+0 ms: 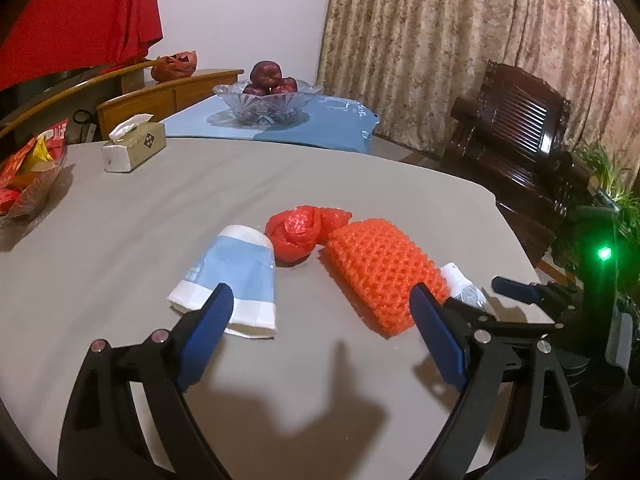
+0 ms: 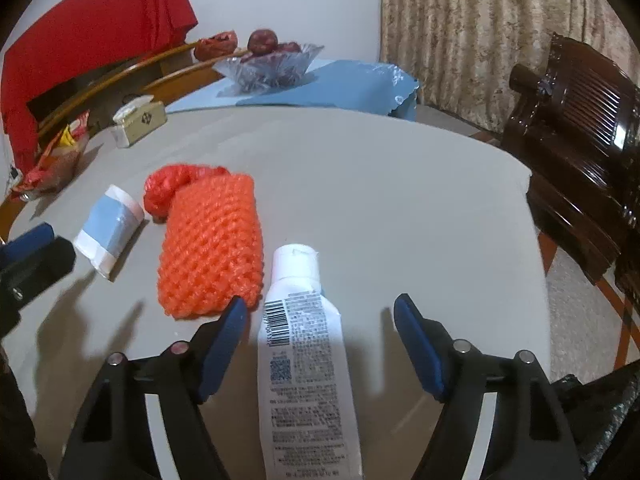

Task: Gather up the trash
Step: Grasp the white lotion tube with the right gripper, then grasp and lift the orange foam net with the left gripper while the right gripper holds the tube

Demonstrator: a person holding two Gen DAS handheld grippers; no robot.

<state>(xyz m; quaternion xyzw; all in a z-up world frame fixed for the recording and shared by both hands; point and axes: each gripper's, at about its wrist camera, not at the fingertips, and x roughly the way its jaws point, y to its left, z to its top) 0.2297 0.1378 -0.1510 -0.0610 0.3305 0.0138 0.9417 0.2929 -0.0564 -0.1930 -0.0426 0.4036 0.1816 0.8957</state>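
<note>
A flattened blue and white paper cup (image 1: 232,280) lies on the grey table (image 1: 160,216), with a knotted red plastic bag (image 1: 298,232) and an orange foam fruit net (image 1: 380,272) beside it. My left gripper (image 1: 320,308) is open and empty, just short of the cup and net. A white squeeze tube (image 2: 304,344) lies flat between the fingers of my right gripper (image 2: 320,316), which is open around it. The cup (image 2: 108,232), bag (image 2: 168,188) and net (image 2: 216,244) also show in the right wrist view. The tube's cap (image 1: 460,280) peeks from behind the net.
A tissue box (image 1: 134,144), a snack basket (image 1: 28,180) and a glass bowl of apples (image 1: 268,100) on a blue mat stand at the far side. A dark wooden chair (image 1: 520,136) and curtains are beyond the table's right edge. A black bag (image 2: 600,420) sits low right.
</note>
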